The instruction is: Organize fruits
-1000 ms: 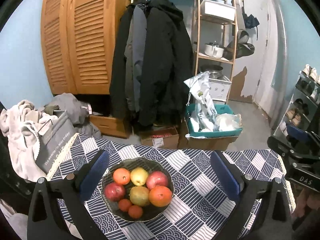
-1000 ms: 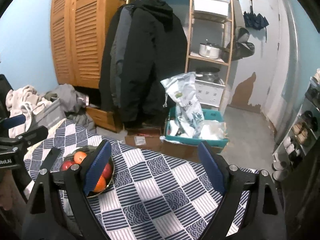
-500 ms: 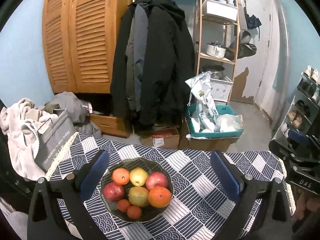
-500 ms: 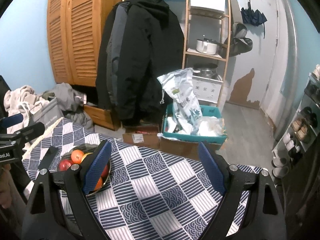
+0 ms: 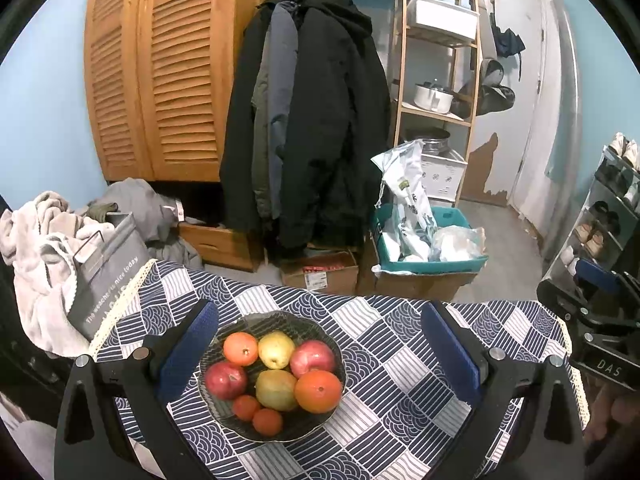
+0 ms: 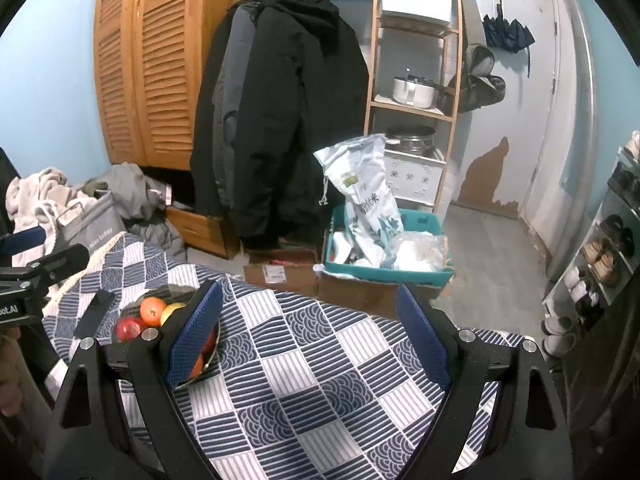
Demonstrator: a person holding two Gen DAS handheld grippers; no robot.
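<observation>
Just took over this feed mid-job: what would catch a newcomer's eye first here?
The dark bowl heaped with oranges, red apples and yellow pears, sitting on the blue-and-white patterned tablecloth between the open left gripper fingers. Behind the table, black coats hang beside a louvred wooden wardrobe.

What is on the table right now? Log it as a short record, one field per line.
surface: table under a blue and white patterned cloth
container: dark bowl, on the cloth
contents: two red apples, two yellow-green pears, two larger oranges, two small oranges, all in the bowl
left tool: open, empty, bowl ahead between its fingers
right tool: open, empty, over bare cloth, bowl to its left
fruit outside bowl: none in view
</observation>
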